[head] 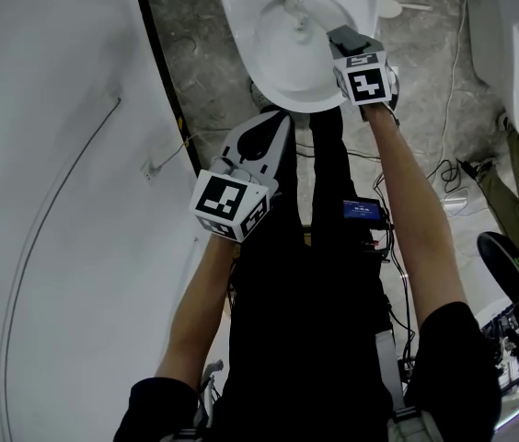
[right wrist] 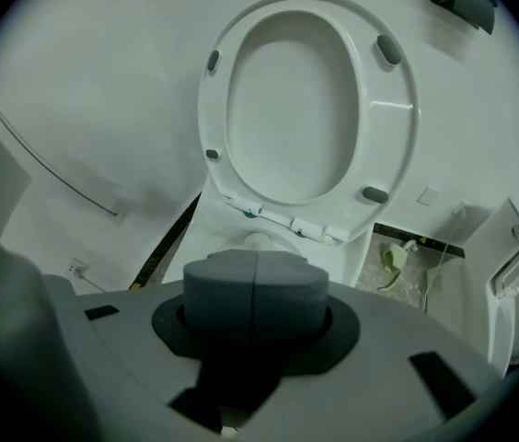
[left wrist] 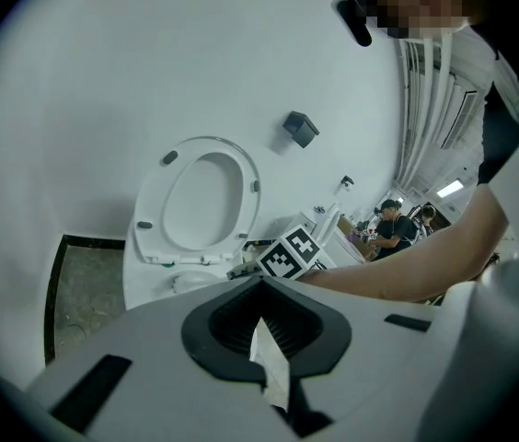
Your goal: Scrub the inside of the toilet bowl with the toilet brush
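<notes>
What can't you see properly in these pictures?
Toilet brush: no view clearly shows one.
Toilet bowl inside: right gripper view, mostly hidden behind the right tool.
White object beside the bowl: head view, too small to name.
People far off: left gripper view, too small.

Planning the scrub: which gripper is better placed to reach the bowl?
Right, likely. The right gripper hangs over the toilet bowl rim; the left gripper sits short of it, by the legs.

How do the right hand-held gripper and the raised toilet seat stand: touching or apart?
Apart. The right gripper view shows the toilet seat upright well beyond the right hand-held gripper, with the toilet bowl between them.
</notes>
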{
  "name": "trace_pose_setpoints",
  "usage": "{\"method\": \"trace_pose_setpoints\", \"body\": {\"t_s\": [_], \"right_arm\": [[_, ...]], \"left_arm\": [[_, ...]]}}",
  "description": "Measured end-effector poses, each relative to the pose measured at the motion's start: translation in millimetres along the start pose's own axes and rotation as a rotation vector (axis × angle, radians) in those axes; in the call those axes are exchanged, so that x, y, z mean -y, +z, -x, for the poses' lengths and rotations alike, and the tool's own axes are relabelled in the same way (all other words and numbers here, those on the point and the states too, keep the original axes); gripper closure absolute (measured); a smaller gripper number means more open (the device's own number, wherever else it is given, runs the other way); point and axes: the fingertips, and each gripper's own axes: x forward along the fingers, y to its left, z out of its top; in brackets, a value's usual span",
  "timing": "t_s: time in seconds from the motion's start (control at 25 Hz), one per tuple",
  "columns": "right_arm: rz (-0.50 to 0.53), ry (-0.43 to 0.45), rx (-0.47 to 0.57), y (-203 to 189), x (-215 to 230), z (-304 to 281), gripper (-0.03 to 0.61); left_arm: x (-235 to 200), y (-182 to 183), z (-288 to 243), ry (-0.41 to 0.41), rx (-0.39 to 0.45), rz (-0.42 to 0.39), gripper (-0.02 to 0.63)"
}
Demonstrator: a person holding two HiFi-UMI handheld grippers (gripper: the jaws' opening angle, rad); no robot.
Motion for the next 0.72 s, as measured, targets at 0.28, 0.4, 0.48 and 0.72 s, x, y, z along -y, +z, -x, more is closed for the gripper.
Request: {"method": "trace_pose_setpoints", "body": {"t_s": [0.28, 0.4, 0.48, 0.72], "right_arm": [[0.006, 0.033, -0.001, 3, -18, -8, 0.423], [0.023, 0.049, -0.002, 4, -28, -12, 0.423], [0.044, 0.063, -0.004, 4, -35, -12, 0.423], [0.085, 0.101, -0.019, 0, -56, -15, 0.423]], "left_arm": [[4, -4, 2, -0.007, -0.008, 0.001, 0.604], [2, -6, 3, -0.005, -0.014, -0.001, 0.604], [3, -7, 5, -0.005, -0.017, -0.004, 0.604], [3, -11, 6, -0.004, -0.016, -0.005, 0.604]]}}
